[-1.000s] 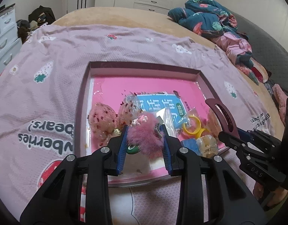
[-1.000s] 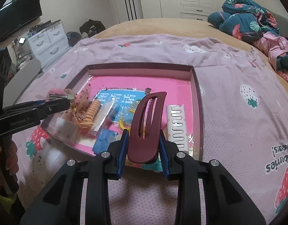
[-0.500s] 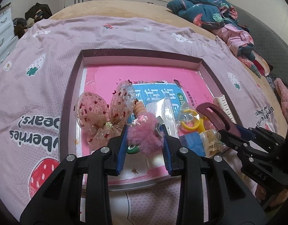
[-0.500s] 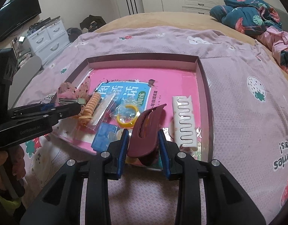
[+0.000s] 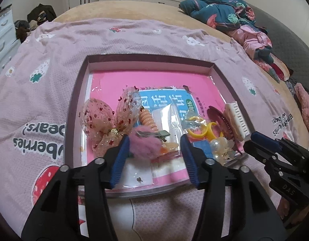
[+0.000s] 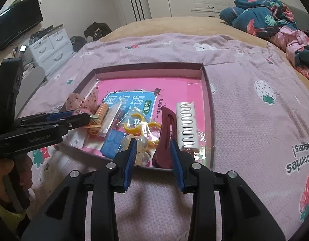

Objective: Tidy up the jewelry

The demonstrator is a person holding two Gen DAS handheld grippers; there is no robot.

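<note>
Fingers of both grippers stand wide, gripping nothing: left gripper [image 5: 154, 150] around the pompom clip [image 5: 145, 145], right gripper [image 6: 153, 154] beside the maroon claw [image 6: 164, 138]. Both pieces lie in the tray [image 6: 206, 92]; I'd withdraw straight back, lifting clear. Claw's long axis points away, alongside the white clip [image 6: 186, 124].

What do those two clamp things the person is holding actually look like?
Both are black plastic. The left gripper and right gripper each have two angular fingers lined with ribbed blue pads, silver screw heads at the joints, and faint lettering on the side. No cables or sleeves show.
</note>
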